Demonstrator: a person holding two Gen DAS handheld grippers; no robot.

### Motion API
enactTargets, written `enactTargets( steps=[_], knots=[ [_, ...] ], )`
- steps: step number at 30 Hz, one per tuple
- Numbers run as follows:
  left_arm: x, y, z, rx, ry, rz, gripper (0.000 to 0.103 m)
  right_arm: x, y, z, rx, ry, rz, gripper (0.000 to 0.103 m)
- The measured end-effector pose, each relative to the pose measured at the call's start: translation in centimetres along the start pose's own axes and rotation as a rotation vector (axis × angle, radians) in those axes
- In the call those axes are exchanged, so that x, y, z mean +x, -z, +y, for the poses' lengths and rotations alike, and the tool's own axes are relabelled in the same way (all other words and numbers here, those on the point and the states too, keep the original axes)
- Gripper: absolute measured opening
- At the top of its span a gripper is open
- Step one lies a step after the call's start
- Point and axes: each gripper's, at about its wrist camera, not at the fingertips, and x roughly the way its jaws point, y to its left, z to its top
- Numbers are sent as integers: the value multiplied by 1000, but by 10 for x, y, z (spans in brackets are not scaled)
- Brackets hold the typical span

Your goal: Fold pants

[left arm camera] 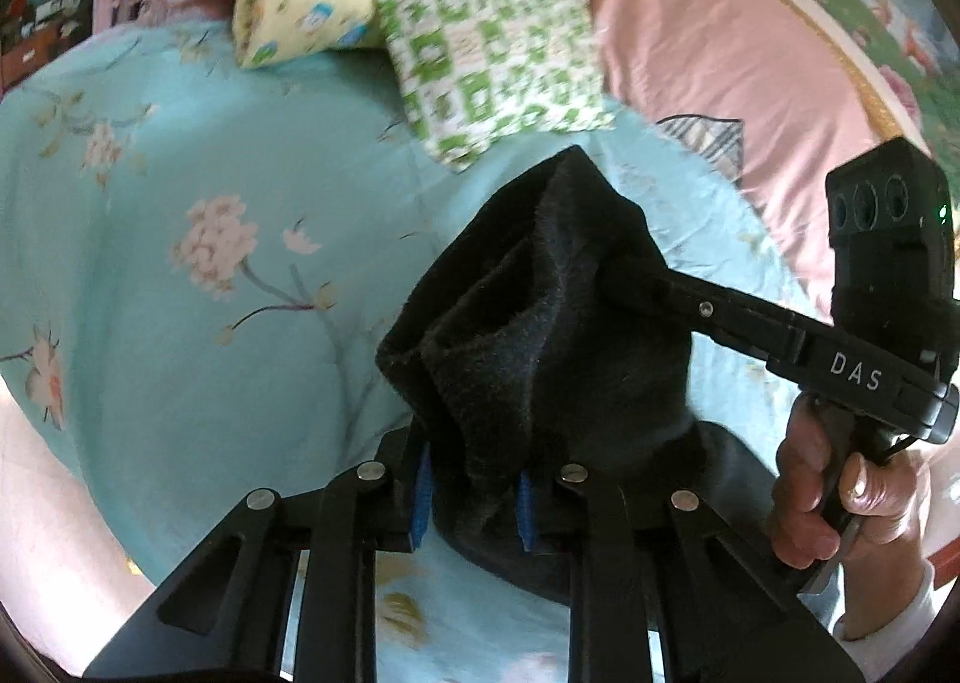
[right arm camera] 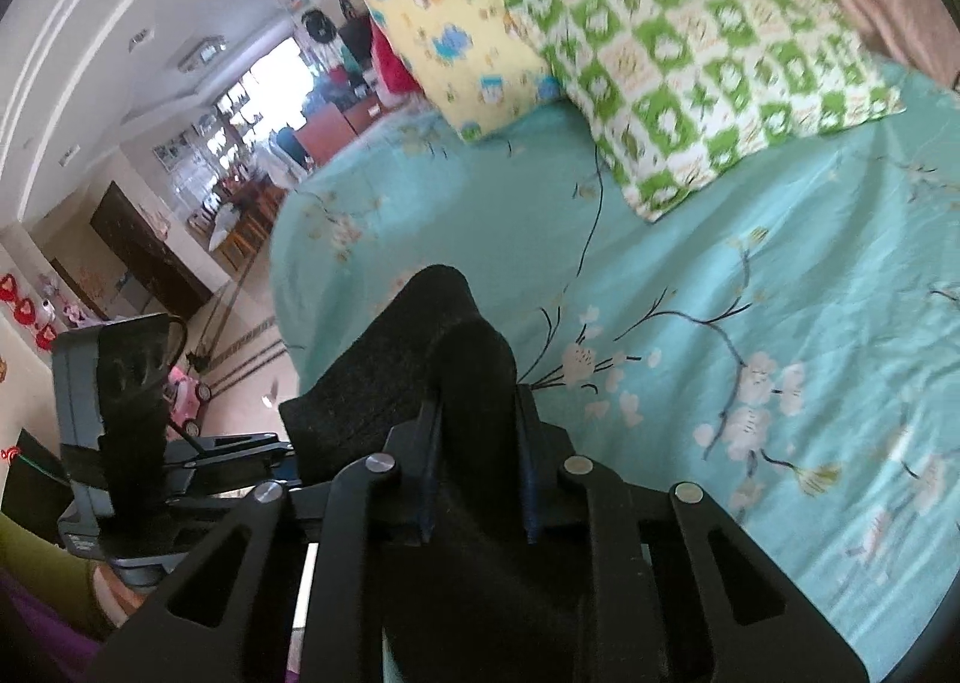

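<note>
Pants [left arm camera: 540, 335] | pinched in both: left hand-held gripper [left arm camera: 474, 503], right hand-held gripper [right arm camera: 477, 479]

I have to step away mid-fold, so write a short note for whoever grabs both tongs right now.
Left tongs: shut on the black pants.
Right tongs: shut on the same pants, close beside the left.
Pants: bunched and lifted between the two grips, above the teal floral bedsheet; two pillows lie further back.
Done: both grips taken.
Left: no neat fold shows yet; lay the pants flat on the sheet, fold, release.
</note>
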Motion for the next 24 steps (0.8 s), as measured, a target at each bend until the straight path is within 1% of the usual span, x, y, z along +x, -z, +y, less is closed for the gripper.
enactTargets(
  steps=[5, 11, 16, 24],
  knots=[
    [-19, -1, -35, 62, 51, -33, 21, -47, 11, -1, 26, -14, -85, 21],
    [-37, 5, -84, 160, 121, -50, 20, -102, 35, -6, 74, -12, -184, 20],
    [-43, 19, -126, 236, 177, -41, 20, -139, 60, -15, 122, 4, -254, 20],
    [-43, 51, -183, 339, 230, 3, 20, -183, 108, -33, 192, 29, -329, 20]
  ],
)
